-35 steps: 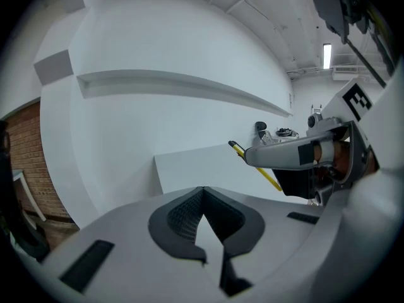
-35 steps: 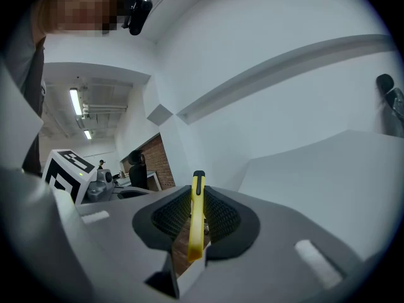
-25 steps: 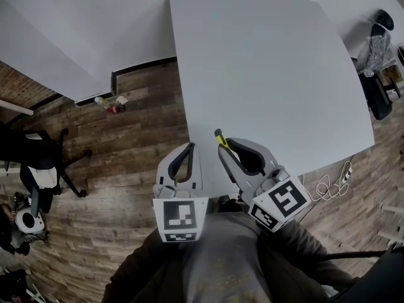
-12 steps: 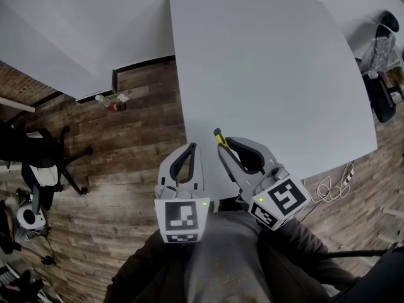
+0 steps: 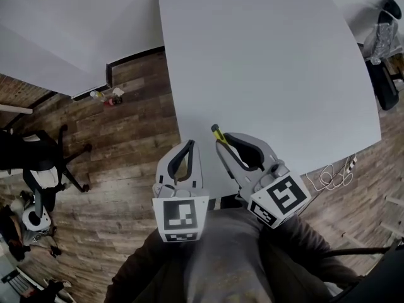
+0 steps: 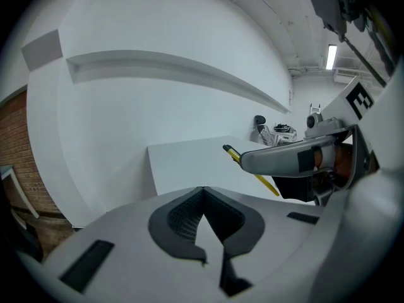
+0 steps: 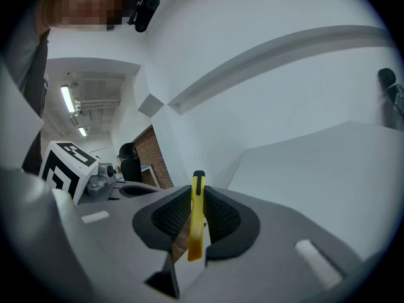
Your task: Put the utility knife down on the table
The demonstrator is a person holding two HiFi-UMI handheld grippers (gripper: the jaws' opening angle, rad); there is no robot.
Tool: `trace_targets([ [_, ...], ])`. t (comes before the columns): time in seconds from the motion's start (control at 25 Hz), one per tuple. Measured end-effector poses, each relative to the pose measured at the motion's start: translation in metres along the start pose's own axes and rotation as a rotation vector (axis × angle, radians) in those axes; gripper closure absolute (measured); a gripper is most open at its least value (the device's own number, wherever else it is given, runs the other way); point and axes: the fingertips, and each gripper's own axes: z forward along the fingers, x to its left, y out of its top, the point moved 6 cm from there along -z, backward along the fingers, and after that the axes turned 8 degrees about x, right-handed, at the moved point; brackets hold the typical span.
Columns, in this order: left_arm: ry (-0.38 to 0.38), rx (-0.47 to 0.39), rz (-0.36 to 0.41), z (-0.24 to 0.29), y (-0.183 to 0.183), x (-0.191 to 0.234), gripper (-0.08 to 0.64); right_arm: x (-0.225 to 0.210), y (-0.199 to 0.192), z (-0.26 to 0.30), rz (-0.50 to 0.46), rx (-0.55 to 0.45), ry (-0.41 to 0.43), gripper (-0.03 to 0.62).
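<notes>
yellow utility knife (image 7: 196,216) with a black tip stands clamped edge-on between the ribbed pads of the right claw (image 7: 197,194), and its tip pokes out past the jaws toward the far side. from the head view the knife (image 5: 218,134) is held over the near left part of the white tabletop (image 5: 265,62), not lying on it. the left claw (image 6: 203,194) has its jaws brought together with nothing between them. it hangs just left of the right claw (image 5: 219,145), by the near left corner of the tabletop, and the two claws are close but apart. each claw carries a cube with black-and-white square marker patterns, the left cube (image 5: 180,215) facing up and the right cube (image 5: 279,197) tilted. wooden floor (image 5: 126,137) lies to the left, with a black office chair (image 5: 38,163) further left.
</notes>
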Motion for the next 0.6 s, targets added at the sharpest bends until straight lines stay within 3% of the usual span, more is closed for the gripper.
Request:
trace_targets([
  [0.6, -0.045, 0.080, -0.026, 0.042, -0.020, 0.001, 0.558, -0.028, -0.024, 0.023, 0.058, 0.070, -0.012, 0.531],
])
